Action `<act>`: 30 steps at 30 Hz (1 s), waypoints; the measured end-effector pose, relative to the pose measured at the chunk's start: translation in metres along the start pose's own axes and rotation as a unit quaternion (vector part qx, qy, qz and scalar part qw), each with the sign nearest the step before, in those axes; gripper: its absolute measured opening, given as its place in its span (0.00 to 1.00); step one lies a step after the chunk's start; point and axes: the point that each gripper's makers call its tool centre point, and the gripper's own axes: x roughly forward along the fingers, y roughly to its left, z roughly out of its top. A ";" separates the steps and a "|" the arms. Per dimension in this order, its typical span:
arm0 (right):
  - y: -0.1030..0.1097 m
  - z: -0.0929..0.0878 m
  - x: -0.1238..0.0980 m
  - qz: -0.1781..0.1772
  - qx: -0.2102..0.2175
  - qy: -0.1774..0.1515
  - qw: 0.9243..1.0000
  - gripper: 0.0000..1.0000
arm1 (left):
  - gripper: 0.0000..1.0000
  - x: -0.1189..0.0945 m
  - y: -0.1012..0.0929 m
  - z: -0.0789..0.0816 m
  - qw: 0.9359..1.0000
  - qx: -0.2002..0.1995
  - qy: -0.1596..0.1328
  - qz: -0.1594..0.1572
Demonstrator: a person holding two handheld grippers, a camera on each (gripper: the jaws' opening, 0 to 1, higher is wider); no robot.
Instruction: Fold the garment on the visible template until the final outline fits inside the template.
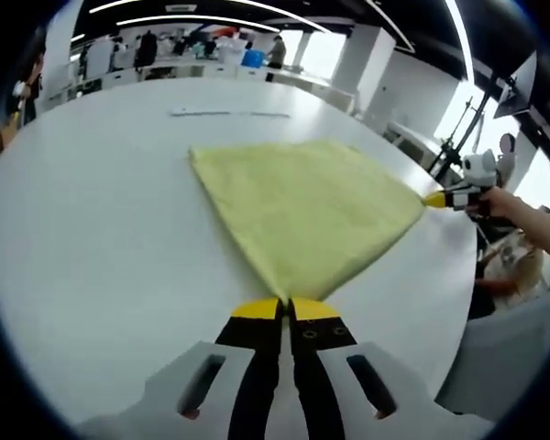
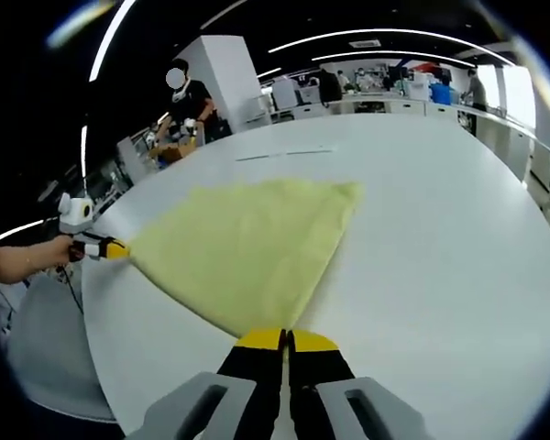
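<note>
White surface carried the yellow garment; my left tool and right tool each pinched a corner, the template hidden from me.

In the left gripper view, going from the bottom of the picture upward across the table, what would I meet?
Left gripper, shut on a corner of the yellow cloth → the cloth spread on the white table → a thin dark line on the table → people at the far desks.
</note>
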 end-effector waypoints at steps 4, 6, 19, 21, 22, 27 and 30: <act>0.003 -0.005 -0.004 -0.001 0.004 0.002 1.000 0.00 | 0.00 -0.004 -0.003 -0.005 1.000 0.001 0.001 0.001; 0.005 -0.008 -0.006 -0.003 0.004 0.003 1.000 0.00 | 0.00 -0.006 -0.005 -0.009 1.000 0.000 0.001 0.000; 0.011 -0.025 -0.021 0.006 -0.008 0.026 1.000 0.00 | 0.00 -0.018 -0.024 -0.026 1.000 0.008 0.013 -0.016; 0.011 -0.026 -0.023 0.005 -0.011 0.029 1.000 0.00 | 0.00 -0.018 -0.026 -0.029 1.000 0.009 0.015 -0.019; 0.011 -0.027 -0.024 0.005 -0.013 0.031 0.999 0.00 | 0.00 -0.019 -0.028 -0.030 1.000 0.009 0.016 -0.021; 0.010 -0.032 -0.026 0.006 -0.015 0.037 0.999 0.00 | 0.00 -0.022 -0.033 -0.036 1.000 0.004 0.018 -0.026; 0.011 -0.033 -0.028 0.006 -0.012 0.037 0.999 0.00 | 0.00 -0.024 -0.036 -0.040 0.999 0.002 0.019 -0.029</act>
